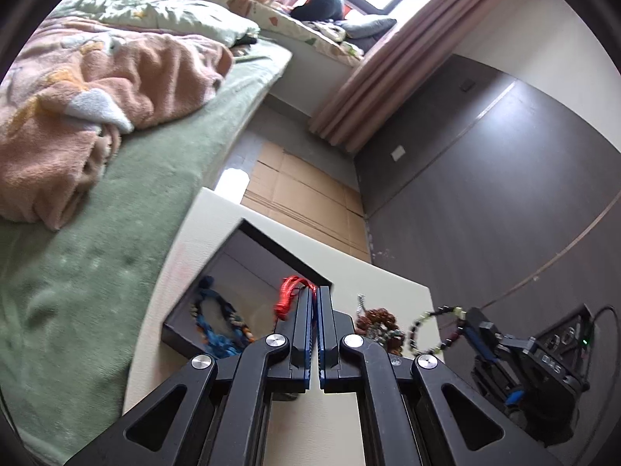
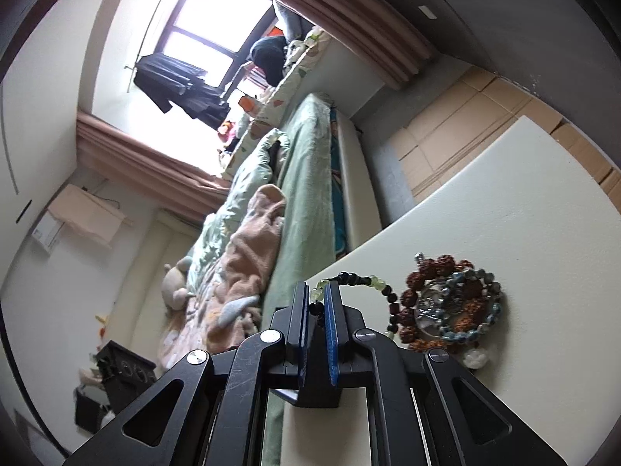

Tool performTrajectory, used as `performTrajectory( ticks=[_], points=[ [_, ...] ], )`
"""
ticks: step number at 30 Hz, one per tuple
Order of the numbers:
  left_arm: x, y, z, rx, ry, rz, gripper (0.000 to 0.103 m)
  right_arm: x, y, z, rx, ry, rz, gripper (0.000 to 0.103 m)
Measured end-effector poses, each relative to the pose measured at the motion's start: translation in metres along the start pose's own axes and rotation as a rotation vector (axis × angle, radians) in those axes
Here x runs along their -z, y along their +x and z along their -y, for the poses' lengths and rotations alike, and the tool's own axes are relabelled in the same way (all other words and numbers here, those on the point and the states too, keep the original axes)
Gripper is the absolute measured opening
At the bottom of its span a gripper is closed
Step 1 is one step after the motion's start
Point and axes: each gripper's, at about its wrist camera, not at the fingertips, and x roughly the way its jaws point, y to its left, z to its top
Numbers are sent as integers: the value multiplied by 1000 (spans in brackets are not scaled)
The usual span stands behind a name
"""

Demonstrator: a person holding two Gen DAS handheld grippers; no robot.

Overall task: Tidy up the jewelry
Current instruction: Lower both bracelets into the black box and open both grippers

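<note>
Jewelry sorting is partway: blue necklace [image 1: 217, 326] lies inside the box [image 1: 248, 240], left gripper [image 1: 315, 299] pinches red cord [image 1: 289, 295] above it, right gripper [image 2: 320, 295] pinches beaded bracelet [image 2: 365, 287], and a pile [image 2: 450, 303] remains beside the box.

A bracelet of black and pale green beads [image 2: 351, 280] is clamped between the two blue-padded fingers of the right gripper [image 2: 317, 303]. Its loop is held out to the right, above the white table [image 2: 524, 209]. On the table, just beside the loop, a pile of brown and grey-blue bead bracelets [image 2: 452, 303] is seen. Behind, a bed with a green sheet [image 2: 306, 178] and a pink blanket [image 2: 248, 248] is visible.
</note>
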Motion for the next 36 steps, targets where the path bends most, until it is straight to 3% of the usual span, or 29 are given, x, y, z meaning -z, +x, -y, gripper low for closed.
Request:
performTrajectory(
  ticks=[4,5,7,8,9,12,22,25,27,29,30,31,36],
  points=[
    [-7,3,-11,4,-47,-28,4,6,6,-16,-71,-21,-7,10],
    [-7,3,-12,1,-52,-36,8,8,10,-20,-86,-26,-11,10],
    [-9,4,-14,-7,-56,-40,37,11,15,-28,-108,-38,-20,10],
    [-9,3,-14,-11,-61,-34,68,13,18,-31,-116,-44,-26,10],
    [-9,2,-15,-11,-66,-19,85,15,21,-33,-125,-46,-32,10],
    [-10,-7,-19,-14,-79,25,86,22,31,-41,-149,-54,-54,10],
    [-18,-14,-50,-35,-190,45,86,40,63,-73,-229,-111,-105,10],
    [-20,-18,-52,-41,-193,57,86,44,74,-75,-217,-121,-120,10],
    [-21,-19,-55,-39,-198,55,86,47,83,-75,-163,-128,-130,11],
    [-22,-19,-58,-35,-208,54,86,50,98,-73,-129,-129,-190,33],
    [-23,-20,-60,-35,-213,55,86,52,104,-69,-118,-116,-214,58],
    [-23,-21,-62,-35,-216,55,86,53,105,-66,-103,-104,-210,64],
    [-23,-22,-63,-29,-216,49,86,48,94,-64,-95,-108,-192,64]
  ],
)
